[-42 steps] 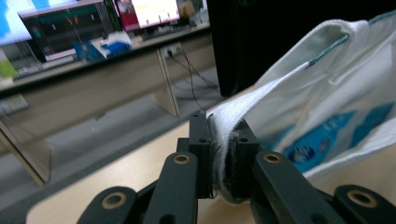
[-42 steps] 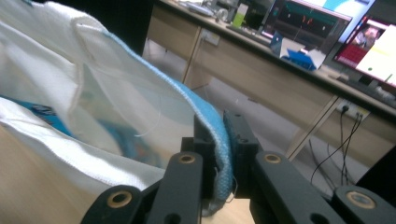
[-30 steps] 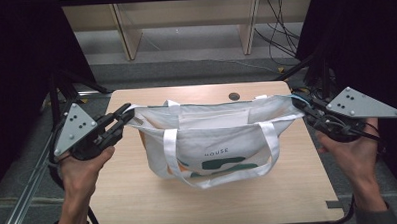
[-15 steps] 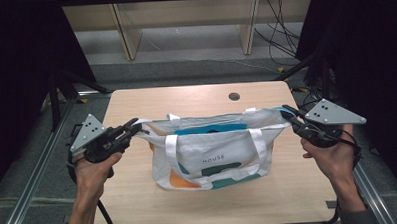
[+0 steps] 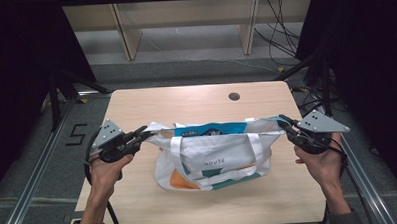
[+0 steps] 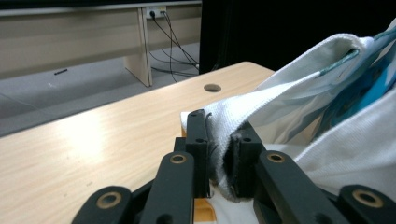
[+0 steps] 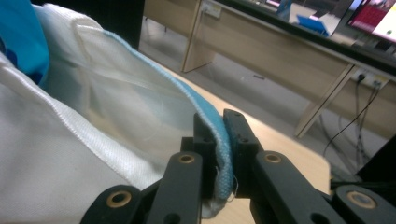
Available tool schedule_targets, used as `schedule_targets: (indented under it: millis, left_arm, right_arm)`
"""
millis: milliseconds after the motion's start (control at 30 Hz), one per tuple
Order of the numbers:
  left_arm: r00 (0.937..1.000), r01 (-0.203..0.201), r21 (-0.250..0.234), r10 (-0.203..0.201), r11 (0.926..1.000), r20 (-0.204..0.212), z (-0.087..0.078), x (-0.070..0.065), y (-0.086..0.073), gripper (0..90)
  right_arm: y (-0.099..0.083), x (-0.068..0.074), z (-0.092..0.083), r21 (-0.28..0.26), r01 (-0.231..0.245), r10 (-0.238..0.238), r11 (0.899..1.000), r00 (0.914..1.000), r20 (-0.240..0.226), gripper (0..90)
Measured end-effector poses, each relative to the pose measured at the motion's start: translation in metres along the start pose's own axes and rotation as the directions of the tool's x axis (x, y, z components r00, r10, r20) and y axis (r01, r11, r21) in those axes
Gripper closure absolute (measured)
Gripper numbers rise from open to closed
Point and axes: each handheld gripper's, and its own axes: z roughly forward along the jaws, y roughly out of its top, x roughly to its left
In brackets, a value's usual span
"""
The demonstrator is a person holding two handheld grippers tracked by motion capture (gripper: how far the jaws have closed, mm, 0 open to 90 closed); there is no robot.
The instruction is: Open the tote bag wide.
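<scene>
**Tote bag held by its two top corners over the table**

Above the near half of the wooden table (image 5: 136,104), a white tote bag (image 5: 213,156) hangs stretched between the two hand-held grippers. The left gripper (image 5: 143,134) pinches the left top corner of the bag; in the left gripper view its black jaws are pressed on a thick fold of white woven cloth (image 6: 224,149). The right gripper (image 5: 283,122) pinches the opposite corner, and in the right gripper view the jaws are closed on the light blue hem (image 7: 223,154) of the rim.

I judge the bag as light and very soft. It has no stiffness of its own: the rim is straight only because both corners are pulled apart, and the body sags below it, with its bottom seeming to rest on the table. The cloth is woven and rough, so it should not slip easily, and it is not fragile. The best places to hold are the hemmed top corners, where the cloth is doubled. The two white handles (image 5: 177,153) hang loose on the front side and could catch under the bag.

The long axis of the bag runs from left to right across the table, along the line between the grippers. The mouth points up and a little away from the person, showing the blue inside (image 5: 212,129). The printed side faces the person.
</scene>
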Motion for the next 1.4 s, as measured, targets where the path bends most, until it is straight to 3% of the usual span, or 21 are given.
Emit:
schedule_targets:
  millis: [67,200,233,300,333,400,567,767,833,867,900,933,967,1033,1133,1200,1233,1300,1333,1367,1400]
  left_arm:
    - [1.0000,0.006,0.017,-0.006,0.9998,0.000,0.002,0.001,-0.005,80.5]
    - [0.9998,0.020,0.049,-0.020,0.9986,-0.003,0.006,0.003,-0.016,80.7]
    - [0.9998,0.019,0.067,-0.018,0.9976,-0.006,0.006,0.004,-0.019,80.7]
    - [0.9992,0.041,0.087,-0.041,0.9954,-0.003,0.009,0.004,-0.026,80.8]
    - [0.9995,0.033,0.101,-0.032,0.9943,-0.006,0.010,0.005,-0.029,80.8]
    - [0.9982,0.059,0.125,-0.060,0.9903,0.001,0.013,0.006,-0.039,80.9]
    - [0.9962,0.082,0.211,-0.086,0.9740,0.010,0.017,0.011,-0.062,80.8]
    - [0.9944,0.085,0.312,-0.100,0.9464,0.034,0.032,0.012,-0.089,80.9]
    - [0.9941,0.087,0.334,-0.104,0.9386,0.033,0.036,0.010,-0.094,80.9]
    - [0.9940,0.086,0.333,-0.103,0.9392,0.035,0.038,0.008,-0.097,80.9]
    - [0.9944,0.084,0.354,-0.102,0.9315,0.030,0.038,0.008,-0.098,80.9]
    - [0.9956,0.069,0.354,-0.087,0.9326,0.034,0.039,0.008,-0.099,80.9]
    - [0.9971,0.040,0.385,-0.062,0.9220,0.045,0.038,0.009,-0.099,80.9]
    - [0.9979,0.029,0.391,-0.049,0.9201,0.041,0.041,0.008,-0.101,80.9]
    - [0.9981,0.027,0.401,-0.047,0.9157,0.040,0.044,0.004,-0.106,80.9]
    - [0.9984,0.007,0.415,-0.030,0.9098,0.048,0.047,0.005,-0.108,80.8]
    - [0.9980,0.029,0.415,-0.050,0.9094,0.039,0.049,0.005,-0.110,80.8]
    - [0.9989,0.019,0.436,-0.035,0.8997,0.030,0.052,0.003,-0.115,80.7]
    - [0.9996,0.008,0.426,-0.019,0.9046,0.021,0.055,0.001,-0.117,80.6]
    - [0.9996,-0.016,0.433,0.006,0.9013,0.026,0.056,0.003,-0.116,80.5]
    - [0.9998,-0.005,0.430,-0.003,0.9029,0.020,0.056,0.002,-0.117,80.3]
  right_arm:
    - [-0.007,0.002,0.002,0.018,-0.019,0.019,1.000,0.9997,-0.013,84.7]
    - [-0.019,0.006,0.010,0.065,0.003,-0.001,0.998,0.9995,-0.031,84.7]
    - [-0.022,0.009,0.012,0.078,-0.018,0.020,0.997,0.9992,-0.034,84.7]
    - [-0.028,0.008,0.016,0.088,0.010,-0.006,0.996,0.9990,-0.045,84.7]
    - [-0.031,0.011,0.017,0.104,-0.010,0.015,0.994,0.9988,-0.046,84.7]
    - [-0.036,0.011,0.021,0.118,0.008,0.000,0.993,0.9981,-0.061,84.7]
    - [-0.049,0.020,0.033,0.173,0.011,0.003,0.985,0.9964,-0.085,84.6]
    - [-0.062,0.024,0.045,0.213,0.046,-0.023,0.976,0.9933,-0.113,84.6]
    - [-0.066,0.026,0.048,0.237,0.061,-0.034,0.970,0.9923,-0.119,84.6]
    - [-0.069,0.027,0.050,0.250,0.060,-0.031,0.966,0.9922,-0.120,84.6]
    - [-0.072,0.029,0.053,0.266,0.059,-0.027,0.962,0.9920,-0.124,84.6]
    - [-0.075,0.029,0.054,0.272,0.067,-0.033,0.960,0.9914,-0.127,84.6]
    - [-0.078,0.030,0.057,0.288,0.073,-0.036,0.955,0.9907,-0.132,84.6]
    - [-0.086,0.031,0.062,0.327,0.080,-0.031,0.942,0.9882,-0.150,84.6]
    - [-0.095,0.033,0.067,0.353,0.075,-0.017,0.933,0.9863,-0.164,84.5]
    - [-0.100,0.036,0.070,0.395,0.059,0.006,0.917,0.9870,-0.161,84.6]
    - [-0.103,0.036,0.073,0.394,0.062,0.004,0.917,0.9863,-0.165,84.6]
    - [-0.109,0.037,0.077,0.418,0.049,0.027,0.907,0.9845,-0.173,84.7]
    - [-0.112,0.039,0.080,0.421,0.043,0.032,0.906,0.9850,-0.170,84.7]
    - [-0.117,0.040,0.084,0.427,0.048,0.029,0.903,0.9847,-0.172,84.8]
    - [-0.117,0.041,0.085,0.423,0.044,0.031,0.905,0.9854,-0.168,84.8]
